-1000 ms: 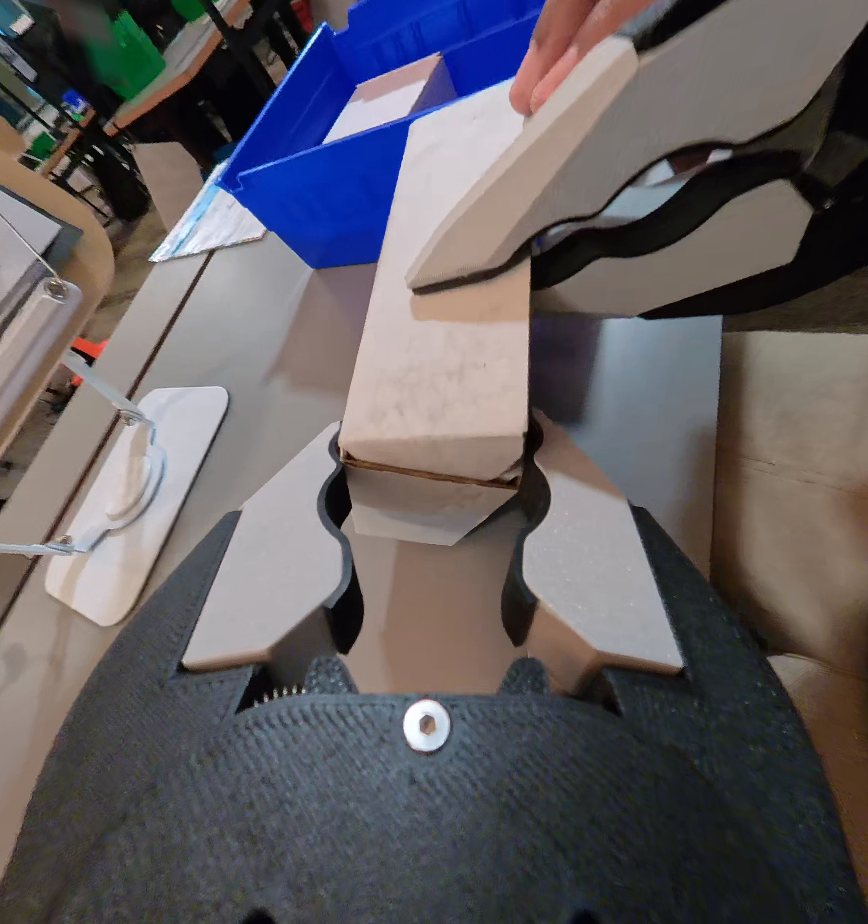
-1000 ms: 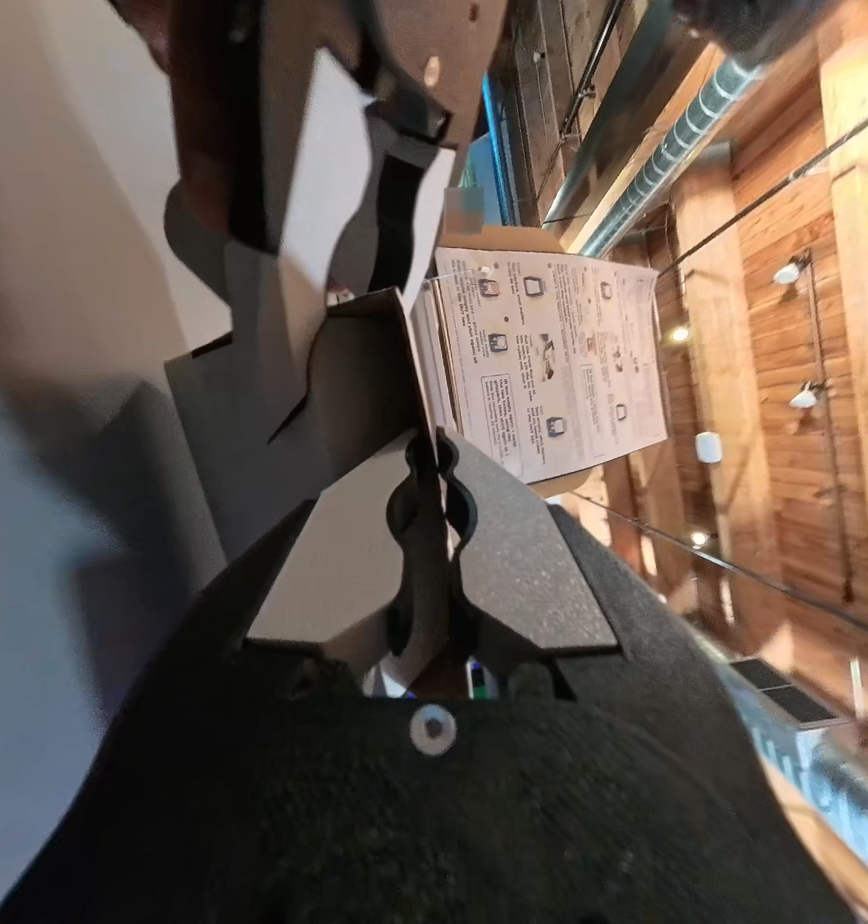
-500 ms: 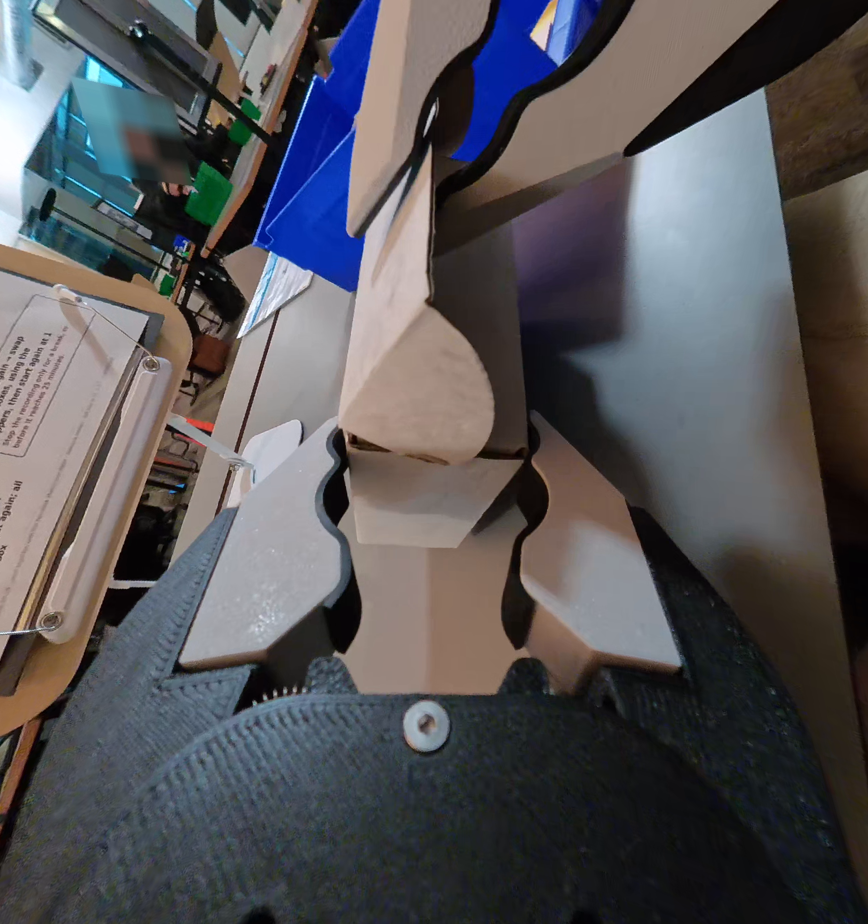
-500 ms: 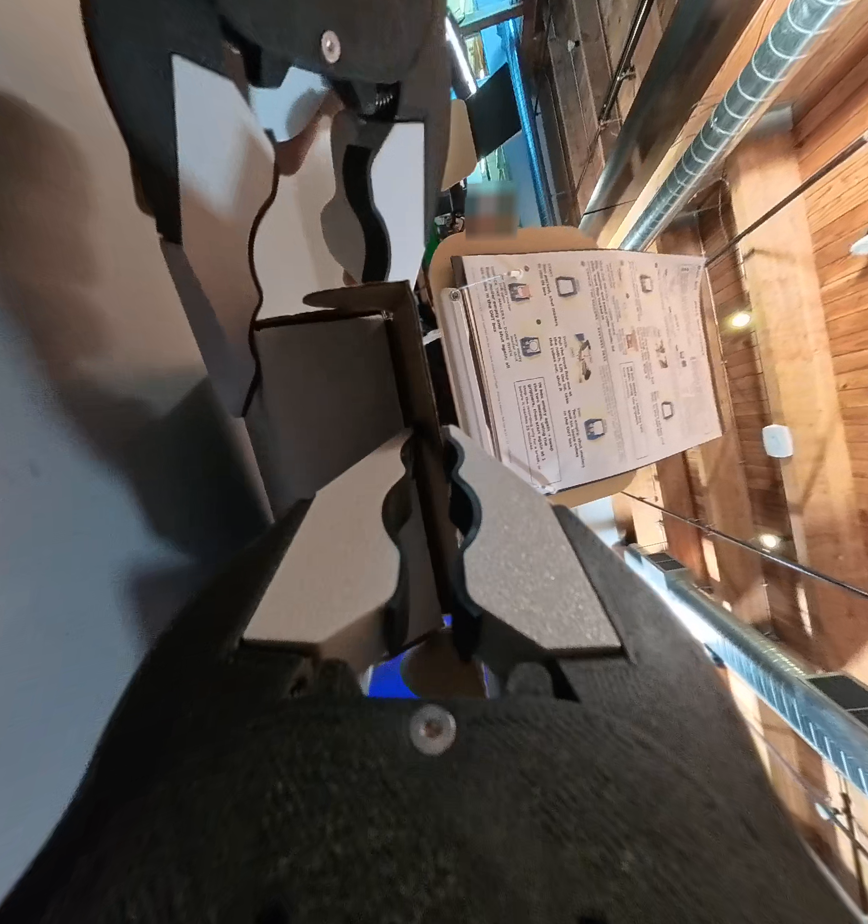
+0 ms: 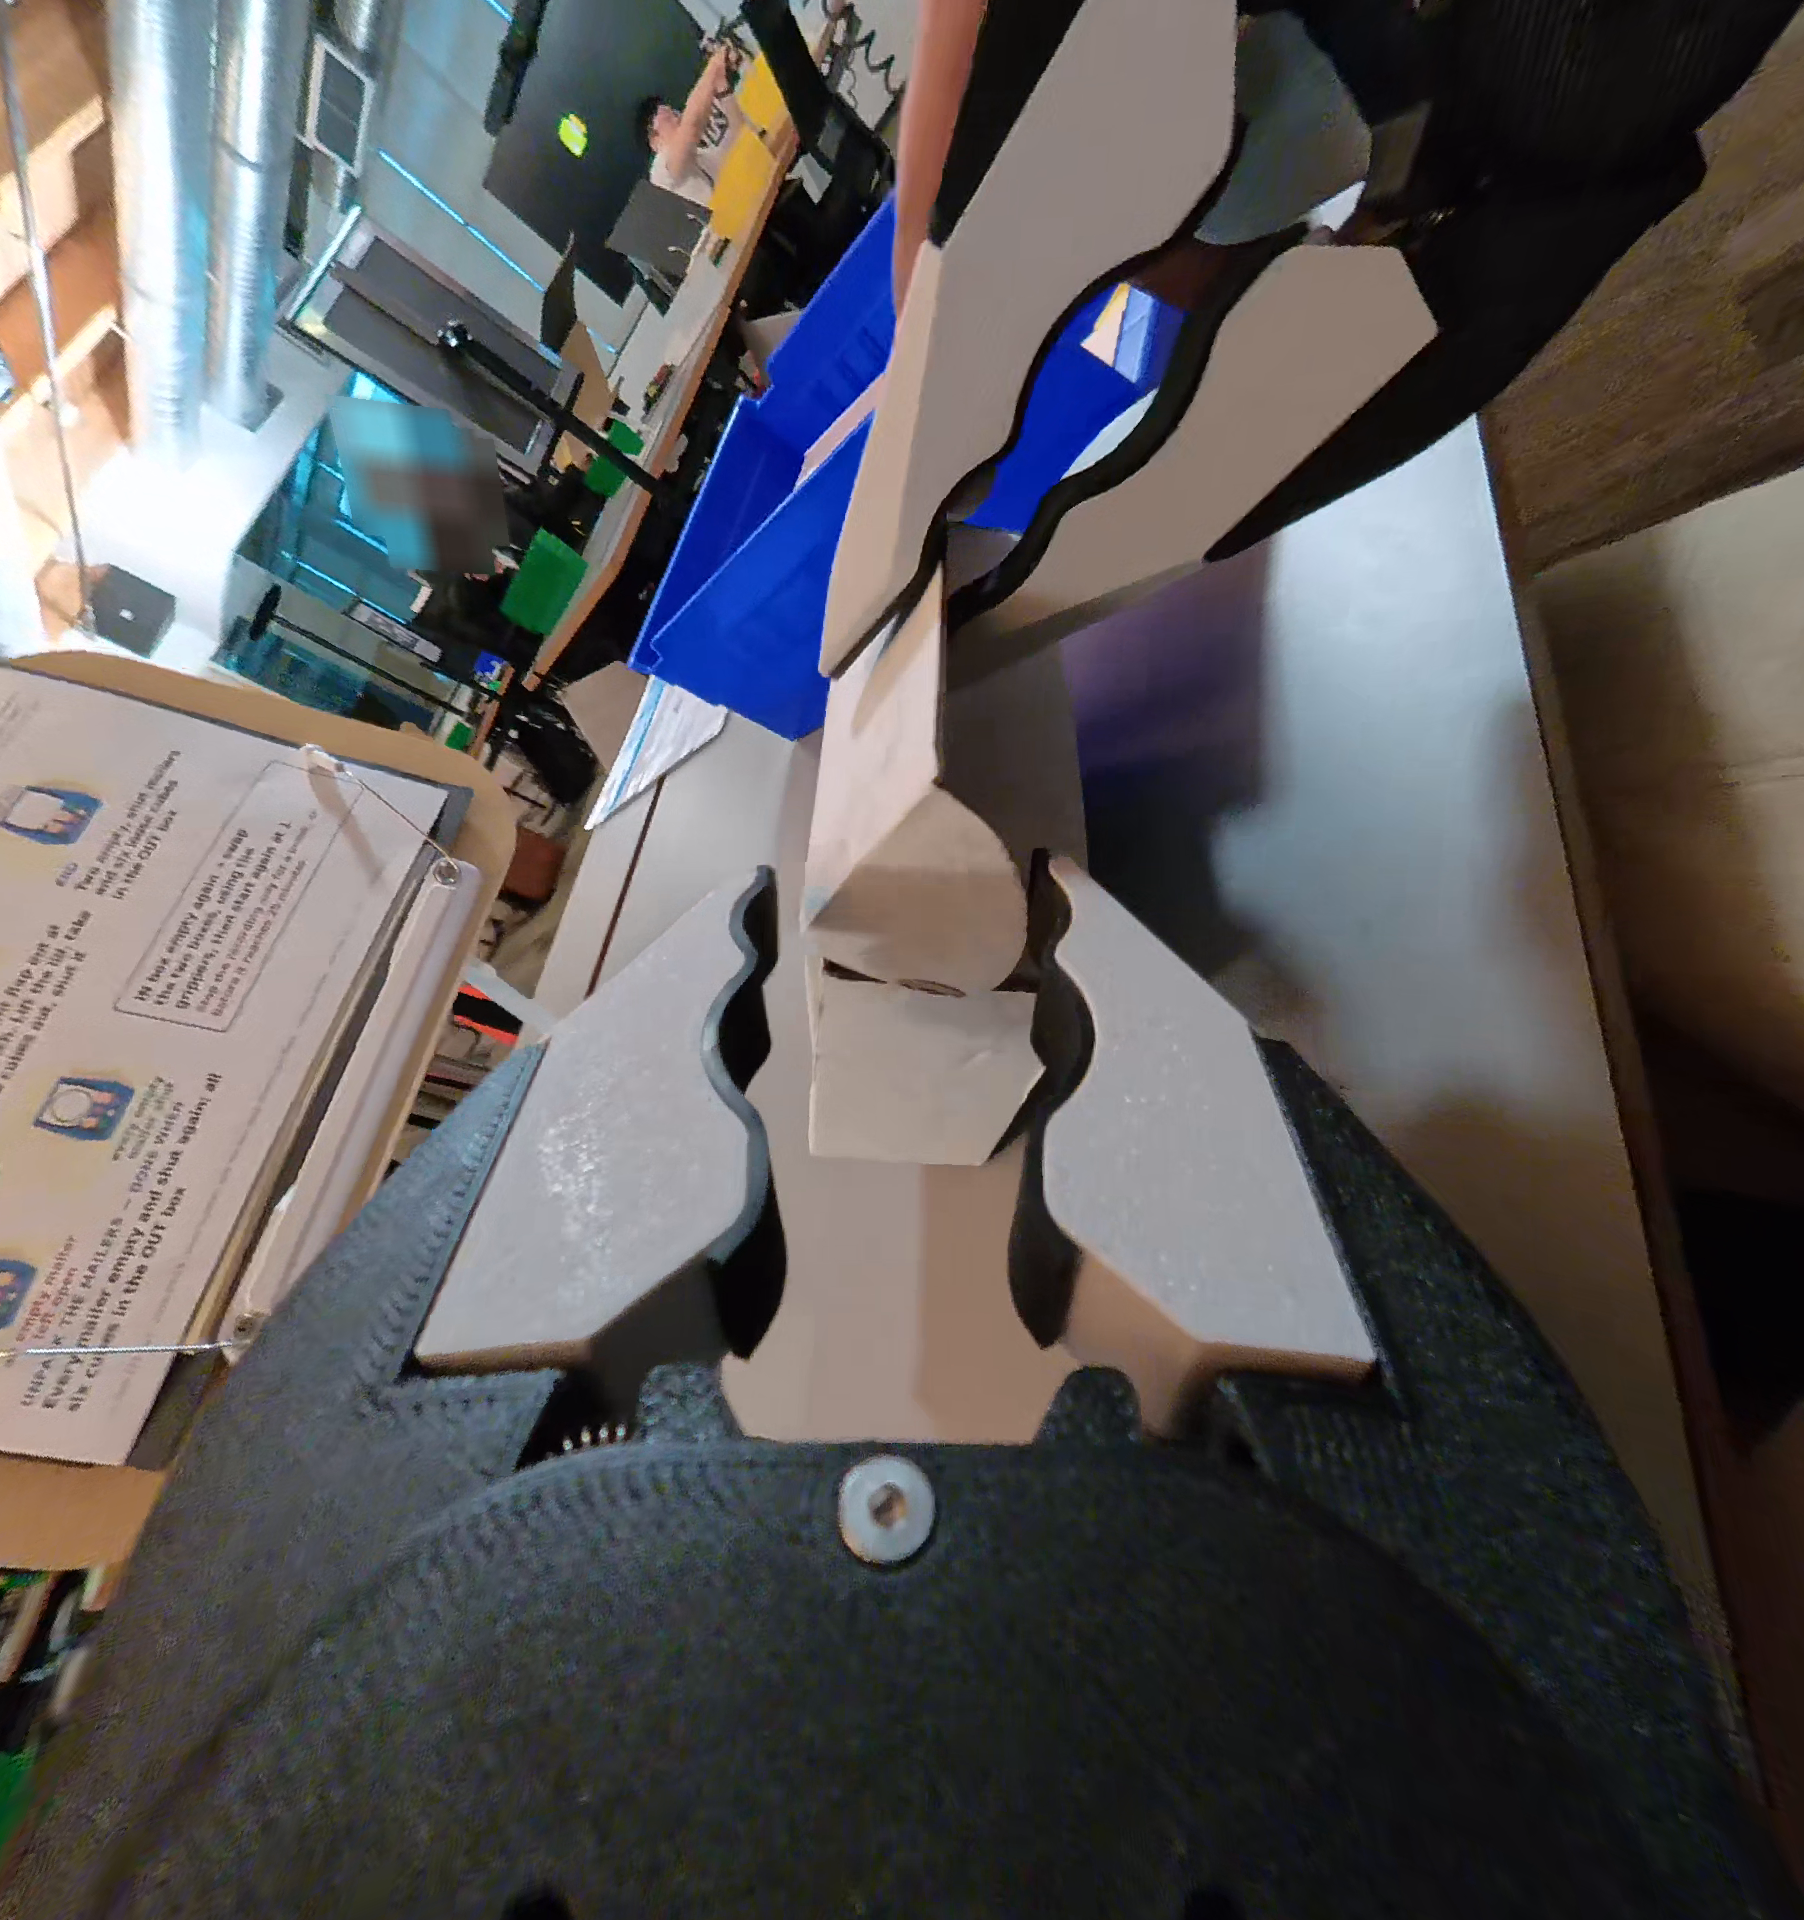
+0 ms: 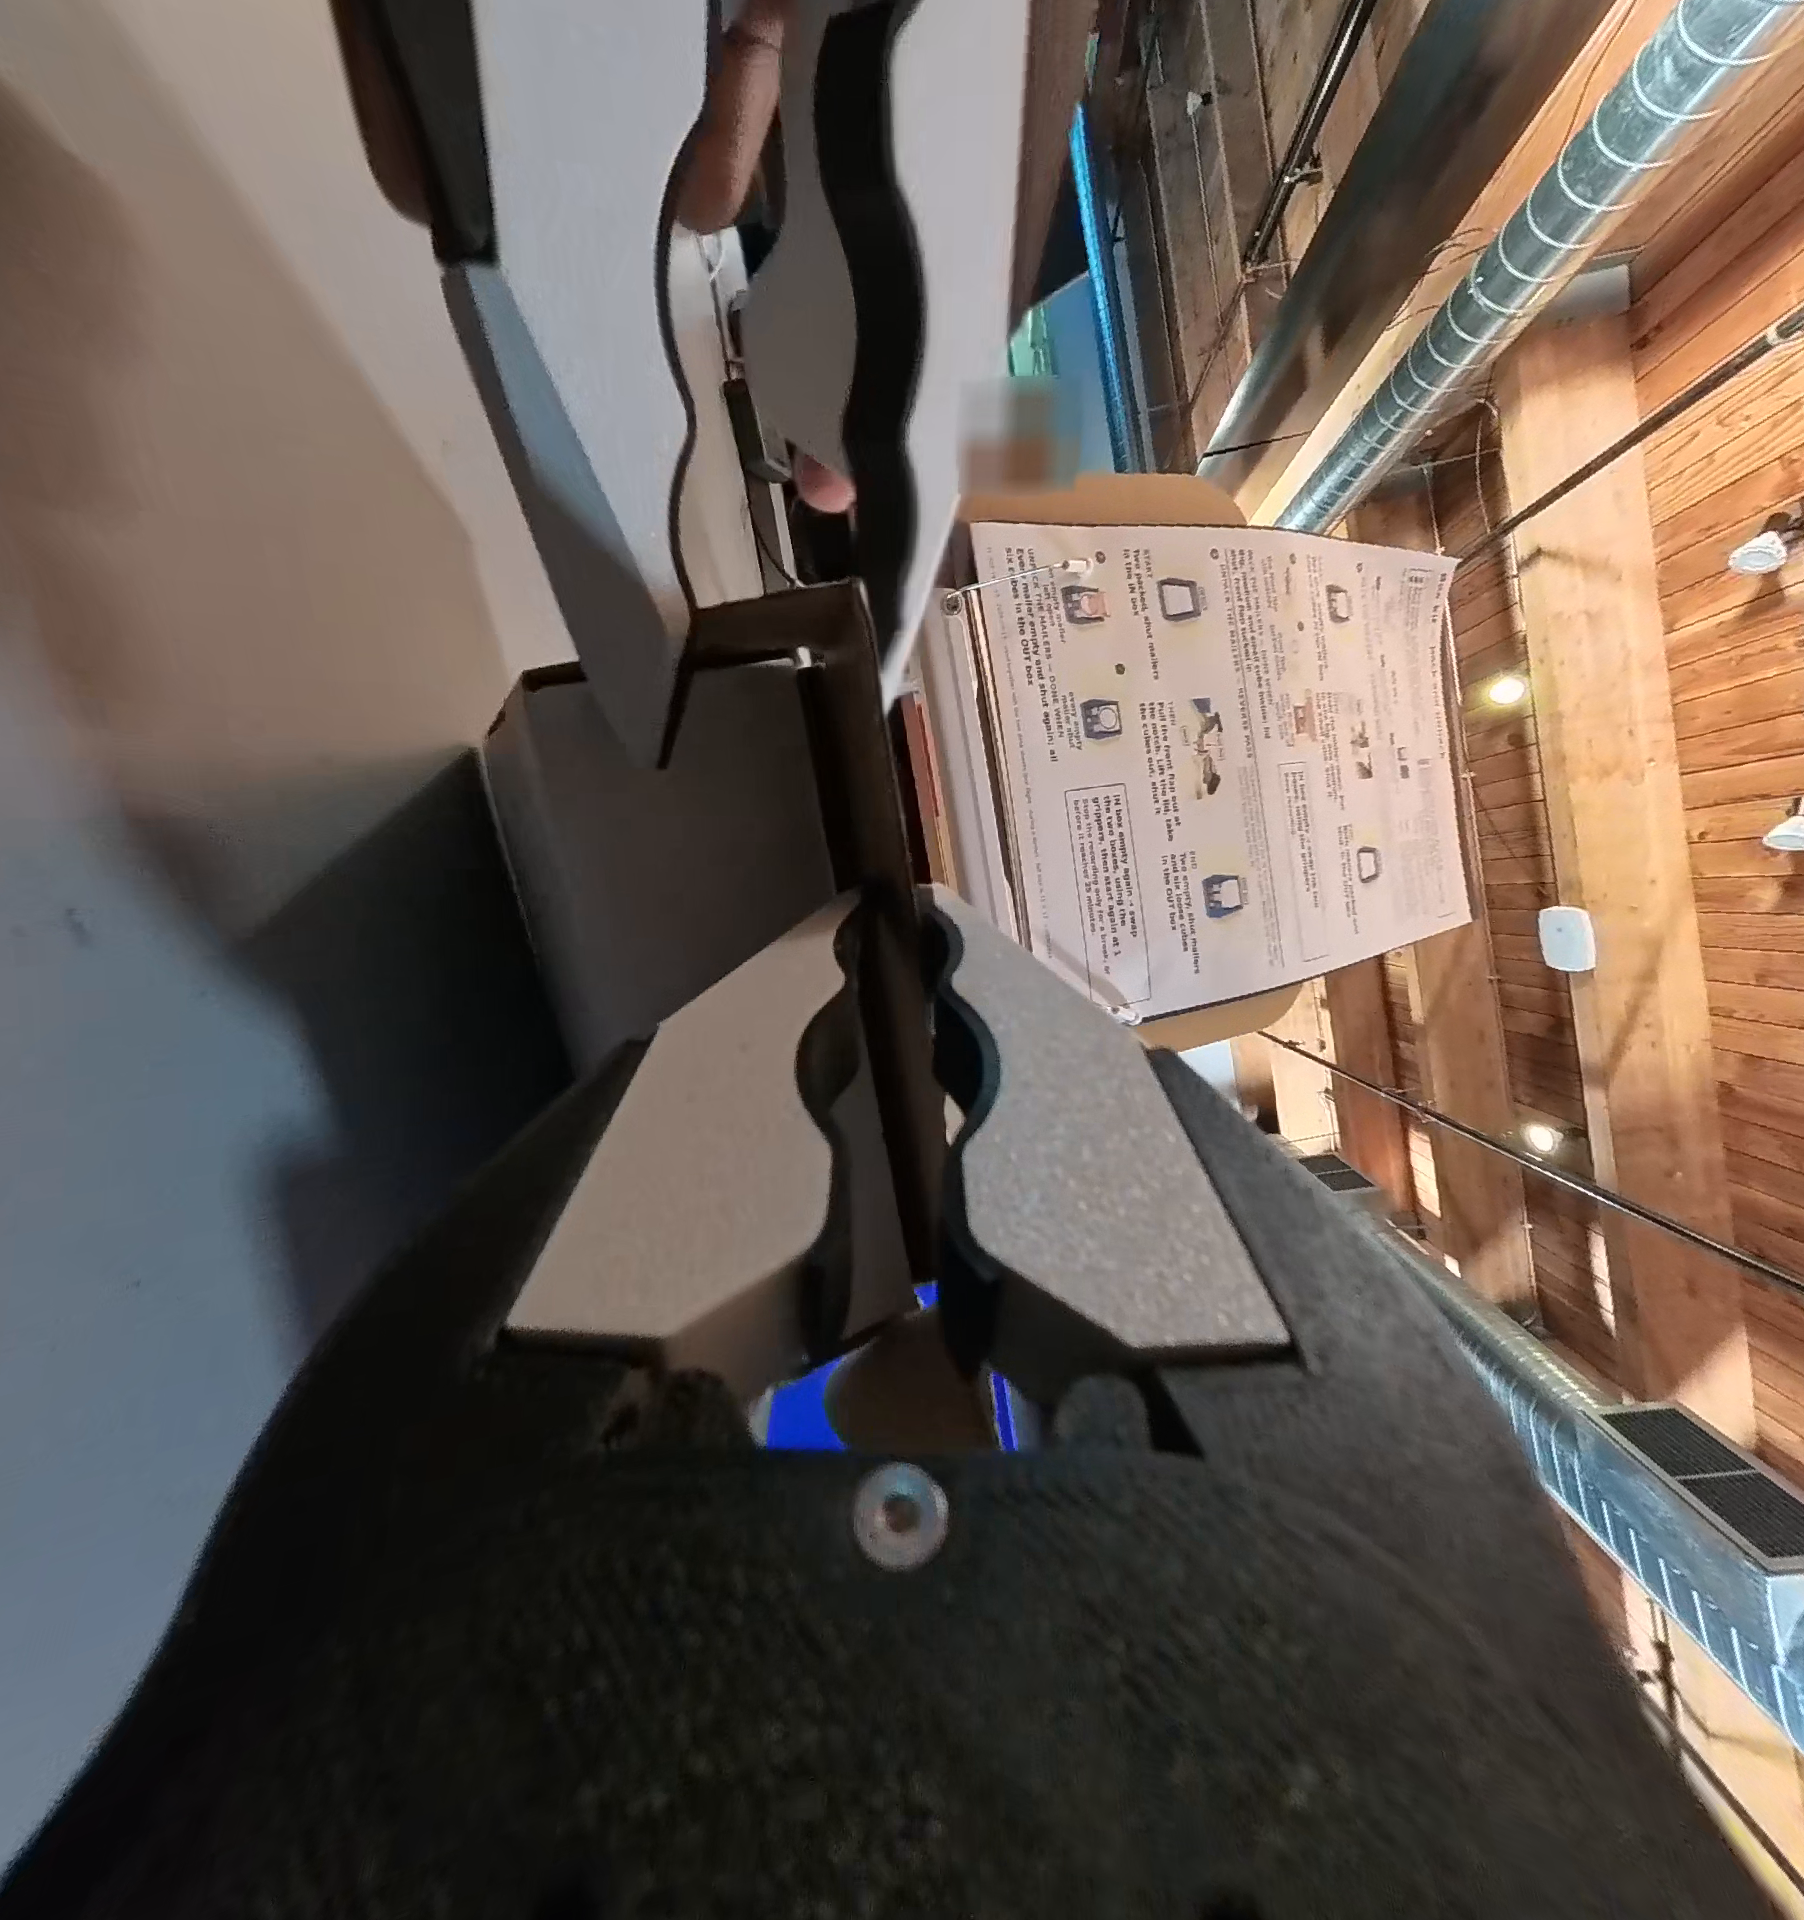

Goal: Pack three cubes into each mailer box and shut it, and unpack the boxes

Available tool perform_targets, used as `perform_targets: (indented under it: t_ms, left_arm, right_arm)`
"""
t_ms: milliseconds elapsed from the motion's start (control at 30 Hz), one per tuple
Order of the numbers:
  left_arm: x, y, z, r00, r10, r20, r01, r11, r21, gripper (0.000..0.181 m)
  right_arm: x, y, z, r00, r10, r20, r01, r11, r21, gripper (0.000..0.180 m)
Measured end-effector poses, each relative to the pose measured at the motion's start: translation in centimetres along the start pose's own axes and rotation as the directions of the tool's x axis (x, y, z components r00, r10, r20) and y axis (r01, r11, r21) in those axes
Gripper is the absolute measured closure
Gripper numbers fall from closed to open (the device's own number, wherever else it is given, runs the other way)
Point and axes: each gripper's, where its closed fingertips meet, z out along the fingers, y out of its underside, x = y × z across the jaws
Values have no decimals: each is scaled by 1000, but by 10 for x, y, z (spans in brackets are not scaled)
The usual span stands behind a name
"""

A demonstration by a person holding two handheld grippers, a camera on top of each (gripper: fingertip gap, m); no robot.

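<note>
Both tongs on one mailer box, held off the counter.
Left tongs (image 5: 903, 997) spread, box (image 5: 913, 904) end between them; right tongs (image 6: 893, 1049) clenched on its cardboard flap (image 6: 862, 748), rolled sideways.

mailer box (image 5: 908, 904) interior hidden; blue bin (image 5: 773, 582) partly covered; table (image 6: 98, 935) blurred

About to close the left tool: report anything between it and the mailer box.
Nothing visible. The mailer box has its end inside the open left tool, a gap beside it; the right tool pinches one panel.
</note>
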Motion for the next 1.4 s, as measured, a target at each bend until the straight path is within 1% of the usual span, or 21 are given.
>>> perform_targets:
  t_ms: [33,67,100,167,200,233,300,333,400,433,500,567,667,733,867,933,1033,1100,1233,1300,1400]
  left_arm:
    - [0,-1,0,1000,24,16,-24,1000,2,139]
    - [-1,-1,1,998,44,43,-44,999,1,140]
    - [-2,0,2,997,53,55,-53,999,-3,141]
    - [-3,0,2,999,12,47,-12,1000,5,141]
    - [-5,1,2,999,-12,47,12,1000,7,141]
    - [-8,3,1,998,-30,52,29,1000,8,141]
    - [-14,6,-1,996,-64,65,63,998,12,143]
    - [-17,7,-2,994,-87,69,86,996,17,143]
    - [-21,7,-3,989,-135,68,133,991,32,145]
    - [-22,7,-4,986,-153,69,151,988,38,145]
    - [-25,7,-5,981,-179,70,176,983,48,146]
    - [-26,7,-5,978,-197,68,193,980,53,147]
    - [-28,8,-5,977,-201,72,198,979,53,148]
    - [-29,7,-4,976,-204,73,200,978,56,148]
    - [-29,5,-3,974,-213,72,209,976,61,148]
    - [-30,4,-3,973,-217,75,213,975,61,148]
    - [-35,0,-5,968,-232,98,224,971,84,152]
    - [-41,-3,-7,960,-253,119,241,965,103,153]
    - [-46,0,-7,957,-252,145,240,966,95,153]
    - [-47,1,-6,956,-252,151,240,966,93,153]
    - [-47,1,-5,955,-253,158,240,966,95,153]
  right_arm:
    - [1,0,0,1000,6,-9,-6,1000,-1,173]
    - [3,-1,0,1000,15,-20,-15,1000,11,170]
    - [4,-4,-2,999,22,-28,-22,999,30,162]
    - [8,-7,-4,998,11,-64,-8,999,45,141]
    - [10,-8,-6,997,-4,-80,8,999,48,134]
    - [12,-12,-9,996,-14,-90,20,998,65,133]
    - [12,-25,-17,997,1,-82,11,989,146,142]
    - [6,-33,-22,999,20,-38,-12,980,198,149]
    - [-11,-47,-28,994,69,89,-91,957,277,154]
    - [-19,-49,-28,985,90,145,-128,950,283,156]
    - [-23,-44,-21,967,175,186,-217,947,237,160]
    - [-16,-30,-11,932,313,181,-342,926,160,164]
    - [-12,-1,1,833,524,175,-538,842,36,157]
    - [-14,16,6,769,616,170,-619,784,-39,147]
    - [-22,24,8,642,735,219,-735,671,-97,150]
    - [-25,22,7,615,751,240,-750,651,-116,145]
    - [-39,20,5,621,729,289,-720,676,-159,150]
    - [-53,20,5,625,709,327,-684,699,-208,149]
    - [-61,21,4,644,681,348,-647,728,-229,146]
    - [-54,20,4,651,682,332,-656,726,-204,147]
    - [-22,14,5,647,720,249,-727,682,-81,155]
